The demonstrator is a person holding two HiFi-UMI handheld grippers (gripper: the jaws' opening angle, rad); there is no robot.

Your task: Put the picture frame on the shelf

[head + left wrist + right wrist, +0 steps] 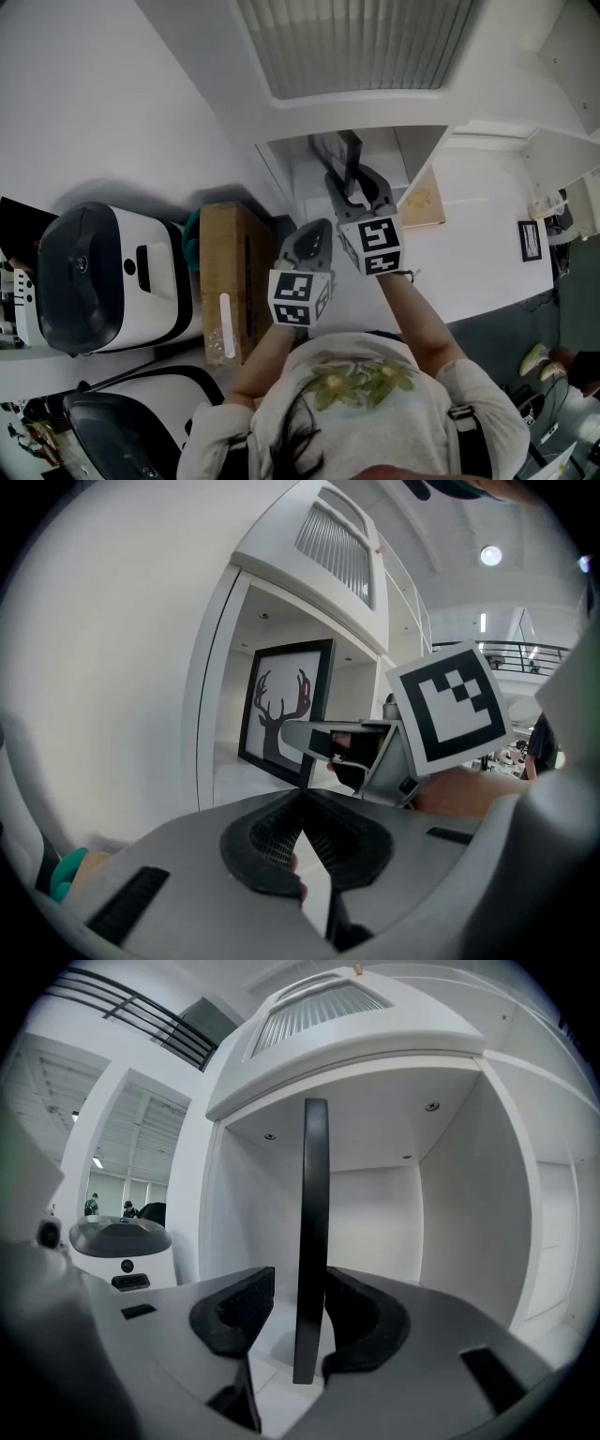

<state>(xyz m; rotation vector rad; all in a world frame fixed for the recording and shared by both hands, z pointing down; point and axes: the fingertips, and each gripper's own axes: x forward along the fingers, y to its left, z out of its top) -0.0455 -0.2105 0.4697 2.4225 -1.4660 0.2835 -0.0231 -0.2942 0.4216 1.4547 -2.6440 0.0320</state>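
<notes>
The white shelf (pixel 384 155) opens at our twelve o'clock, and the picture frame (pixel 312 1241) stands upright on its floor, edge-on to our right gripper (pixel 361 192). That gripper's jaws are spread wide on either side of the edge and do not clamp it. Our left gripper (pixel 314 239), at its seven o'clock, is pinched closed on nothing. We judge tipping the main risk: a pad catching the frame as we back out could topple it. Whether a stand or the wall props it, we cannot see.
</notes>
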